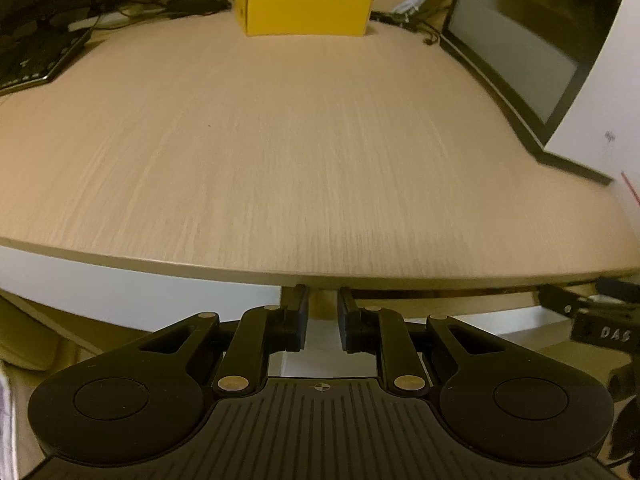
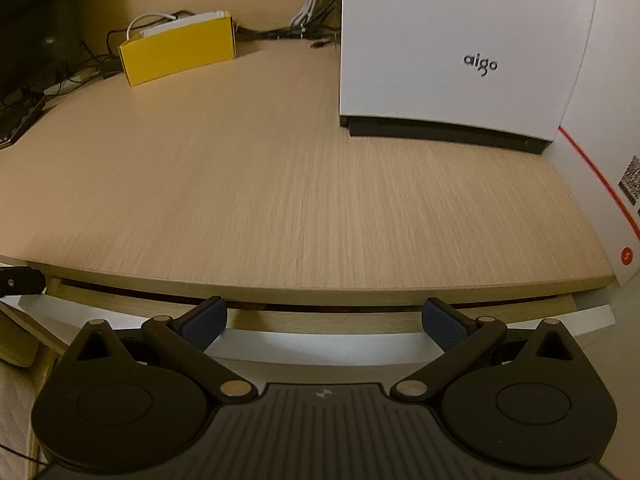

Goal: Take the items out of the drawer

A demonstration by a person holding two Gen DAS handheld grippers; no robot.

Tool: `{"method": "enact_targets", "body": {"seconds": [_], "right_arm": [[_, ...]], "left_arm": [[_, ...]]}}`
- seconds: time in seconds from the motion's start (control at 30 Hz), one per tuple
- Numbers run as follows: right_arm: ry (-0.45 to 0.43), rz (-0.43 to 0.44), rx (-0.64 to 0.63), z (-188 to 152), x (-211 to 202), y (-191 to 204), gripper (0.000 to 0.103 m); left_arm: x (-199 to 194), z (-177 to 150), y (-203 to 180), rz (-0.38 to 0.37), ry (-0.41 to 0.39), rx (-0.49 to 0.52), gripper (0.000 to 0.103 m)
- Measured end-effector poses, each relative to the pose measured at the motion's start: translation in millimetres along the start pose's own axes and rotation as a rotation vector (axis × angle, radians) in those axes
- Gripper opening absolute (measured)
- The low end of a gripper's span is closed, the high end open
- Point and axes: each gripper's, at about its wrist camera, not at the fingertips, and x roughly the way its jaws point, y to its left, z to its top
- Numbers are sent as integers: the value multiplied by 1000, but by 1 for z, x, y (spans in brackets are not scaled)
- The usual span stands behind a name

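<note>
Nearest the cameras, the left gripper [image 1: 322, 322] hovers at the front edge of a pale wood-grain surface [image 1: 304, 152], its fingers [image 1: 298, 326] drawn to a narrow gap with nothing between them. The right gripper [image 2: 326, 322] has its fingers [image 2: 206, 322] spread wide and empty, just before the drawer [image 2: 328, 322], whose wooden front sits below the edge, a dark slit showing above it. Farther back stand a white case marked "aigo" [image 2: 452, 48] and a yellow box [image 1: 304, 6]; cables [image 1: 160, 0] trail along the wall.
</note>
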Motion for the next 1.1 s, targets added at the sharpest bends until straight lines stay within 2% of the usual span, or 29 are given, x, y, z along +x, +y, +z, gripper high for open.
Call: {"method": "enact_targets", "body": {"seconds": [0.13, 0.2, 0.27, 0.4, 0.53, 0.6, 0.83, 1.1], "right_arm": [[43, 7, 15, -1, 3, -2, 103], [52, -16, 11, -5, 2, 1, 103], [57, -53, 36, -10, -1, 3, 103], [62, -54, 31, -19, -8, 4, 103], [68, -59, 41, -26, -15, 5, 103], [67, -95, 78, -32, -21, 6, 103], [78, -109, 100, -42, -29, 7, 103], [95, -115, 132, -57, -45, 8, 103]], "left_arm": [[5, -1, 3, -17, 41, -27, 18], [2, -6, 6, -29, 50, -48, 18], [-3, -13, 7, -36, 43, -26, 18], [-11, -22, 3, -37, 51, 40, 18], [-18, -27, 3, -55, 63, 58, 18], [-26, -30, 2, -67, 48, 67, 18], [-47, -25, -10, -147, -36, 130, 18], [-38, -28, -31, -217, -16, 199, 18]]}}
